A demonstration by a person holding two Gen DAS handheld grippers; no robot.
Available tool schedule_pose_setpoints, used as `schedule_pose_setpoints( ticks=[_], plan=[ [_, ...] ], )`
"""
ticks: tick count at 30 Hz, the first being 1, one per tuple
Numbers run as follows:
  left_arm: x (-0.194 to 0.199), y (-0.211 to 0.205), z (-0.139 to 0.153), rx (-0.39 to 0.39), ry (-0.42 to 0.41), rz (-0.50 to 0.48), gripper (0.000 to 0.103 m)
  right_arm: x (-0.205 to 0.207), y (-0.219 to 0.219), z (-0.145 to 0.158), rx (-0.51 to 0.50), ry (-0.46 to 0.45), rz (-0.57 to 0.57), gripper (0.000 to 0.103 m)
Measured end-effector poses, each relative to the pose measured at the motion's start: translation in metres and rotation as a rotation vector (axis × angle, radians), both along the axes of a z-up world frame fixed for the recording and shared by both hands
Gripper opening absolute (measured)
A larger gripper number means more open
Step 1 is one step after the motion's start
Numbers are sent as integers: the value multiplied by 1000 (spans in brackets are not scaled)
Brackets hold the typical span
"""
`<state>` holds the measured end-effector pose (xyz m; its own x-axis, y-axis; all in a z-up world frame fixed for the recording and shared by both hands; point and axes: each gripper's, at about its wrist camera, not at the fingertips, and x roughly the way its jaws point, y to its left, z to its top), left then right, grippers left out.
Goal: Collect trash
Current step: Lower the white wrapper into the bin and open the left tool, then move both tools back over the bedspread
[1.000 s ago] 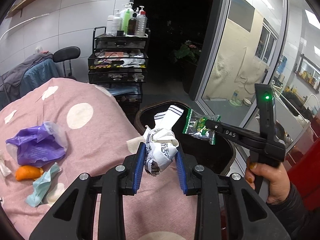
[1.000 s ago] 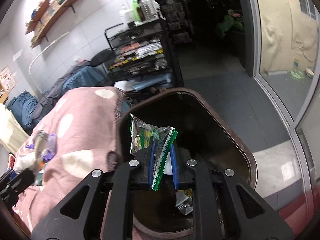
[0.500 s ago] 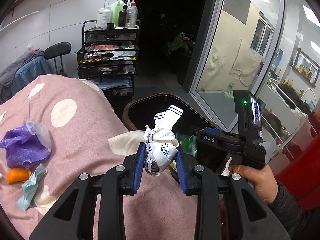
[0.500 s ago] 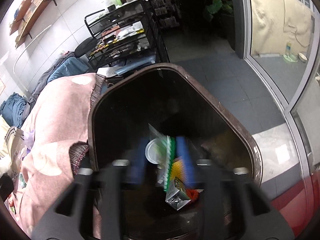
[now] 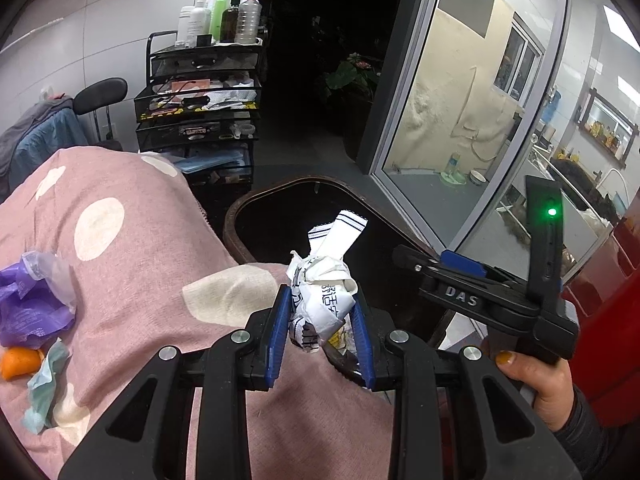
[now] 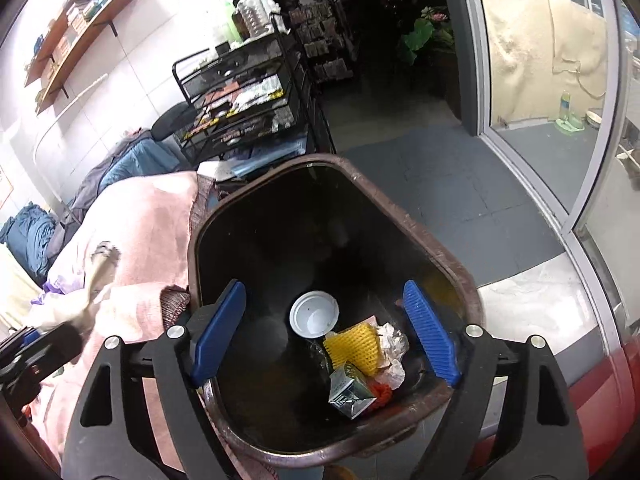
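My left gripper [image 5: 320, 294] is shut on a crumpled white printed wrapper [image 5: 326, 296], held over the pink dotted blanket [image 5: 140, 256] right at the near rim of the dark brown bin [image 5: 240, 208]. In the right wrist view my right gripper [image 6: 324, 288] hangs over the bin's [image 6: 452, 264] mouth. Its jaws are opening wide and nothing is between them. At the bottom of the bin lie a white lid [image 6: 314, 314], yellow foam netting [image 6: 354, 346], crumpled paper [image 6: 394, 340] and a silver-green packet [image 6: 350, 392].
A purple bag [image 5: 28, 304], an orange peel [image 5: 18, 362] and a pale teal tissue [image 5: 44, 388] lie on the blanket at the left. A black wire cart [image 5: 200, 100] with bottles stands behind the bin. A glass door [image 5: 460, 120] runs along the right.
My right gripper went from shut on a green snack packet to wide open, sinking over the bin; the packet left its jaws. My left gripper carried the white wrapper closer to the bin.
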<state>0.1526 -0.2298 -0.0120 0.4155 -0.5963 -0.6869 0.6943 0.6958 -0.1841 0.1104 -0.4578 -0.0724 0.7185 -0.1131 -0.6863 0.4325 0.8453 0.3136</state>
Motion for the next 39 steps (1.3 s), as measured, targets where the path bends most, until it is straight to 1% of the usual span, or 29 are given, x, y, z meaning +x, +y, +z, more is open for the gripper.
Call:
schedule_pose_setpoints(
  ticks=[5, 12, 20, 28, 30, 31, 32, 33, 34, 35, 38, 39],
  plan=[
    [4, -11, 0, 2, 12, -21, 30, -14, -3, 9, -10, -29, -34, 84],
    [9, -33, -6, 29, 31, -61, 30, -32, -13, 16, -29, -46, -87, 84],
    [16, -57, -12, 54, 48, -84, 30, -44, -23, 14, -24, -41, -127, 85],
    [18, -69, -16, 65, 60, -89, 30, -53, -29, 12, -23, -34, -160, 86],
    [18, -70, -16, 62, 60, -89, 33, -55, -31, 11, -23, -33, -166, 86],
    [18, -71, -16, 62, 59, -92, 35, -56, -31, 11, -23, -33, -167, 87],
    [17, -71, -16, 63, 56, -98, 45, -56, -31, 11, -25, -33, -168, 87],
    [16, -72, -16, 64, 50, -100, 53, -56, -31, 11, -27, -30, -167, 87],
    [14, -71, -15, 59, 38, -97, 69, -57, -31, 11, -25, -31, -165, 87],
    [13, -70, -14, 52, 27, -93, 78, -57, -31, 11, -26, -31, -163, 87],
    [13, -67, -12, 31, 10, -84, 91, -58, -32, 11, -36, -32, -163, 88],
    [14, -65, -10, 26, 6, -76, 92, -58, -32, 11, -38, -32, -164, 89]
  ],
)
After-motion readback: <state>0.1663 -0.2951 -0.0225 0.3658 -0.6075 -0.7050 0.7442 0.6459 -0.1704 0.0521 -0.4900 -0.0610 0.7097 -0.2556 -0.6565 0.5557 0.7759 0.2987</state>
